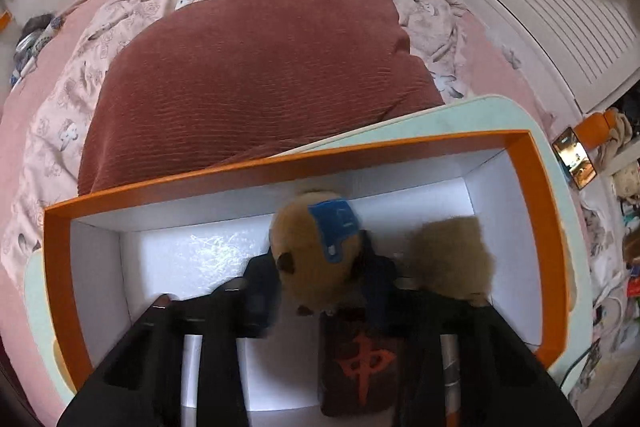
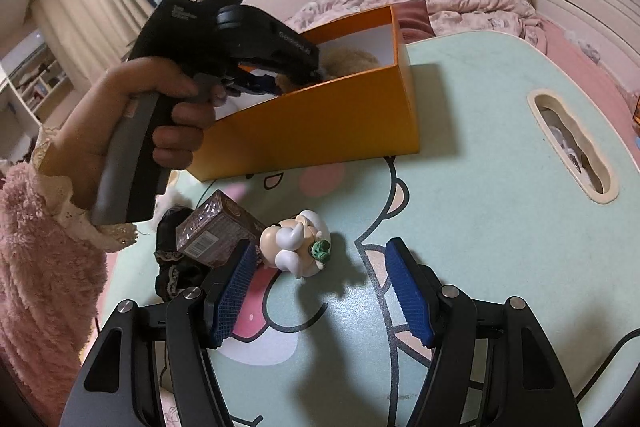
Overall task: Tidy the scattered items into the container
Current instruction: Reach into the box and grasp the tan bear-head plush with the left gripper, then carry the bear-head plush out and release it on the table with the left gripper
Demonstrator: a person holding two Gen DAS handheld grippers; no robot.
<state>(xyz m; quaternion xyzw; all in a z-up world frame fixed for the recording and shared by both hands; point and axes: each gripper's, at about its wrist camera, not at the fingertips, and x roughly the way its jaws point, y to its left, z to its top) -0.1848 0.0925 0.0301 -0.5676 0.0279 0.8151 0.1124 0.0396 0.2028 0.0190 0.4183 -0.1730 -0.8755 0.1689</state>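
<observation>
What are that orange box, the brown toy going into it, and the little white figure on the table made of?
Orange box: likely cardboard, matte, with thin flat walls, crisp folded corners and a white inside. Brown toy: plush fabric, fuzzy outline, with a blue patch that looks sewn on. White figure: probably hard plastic or vinyl, smooth and slightly glossy with rounded moulded shapes.

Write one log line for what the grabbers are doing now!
left gripper: holding plush toy over orange box | right gripper: open near figurine

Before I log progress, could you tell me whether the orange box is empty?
Not empty: the orange box holds a brown plush toy above its white floor.
</observation>
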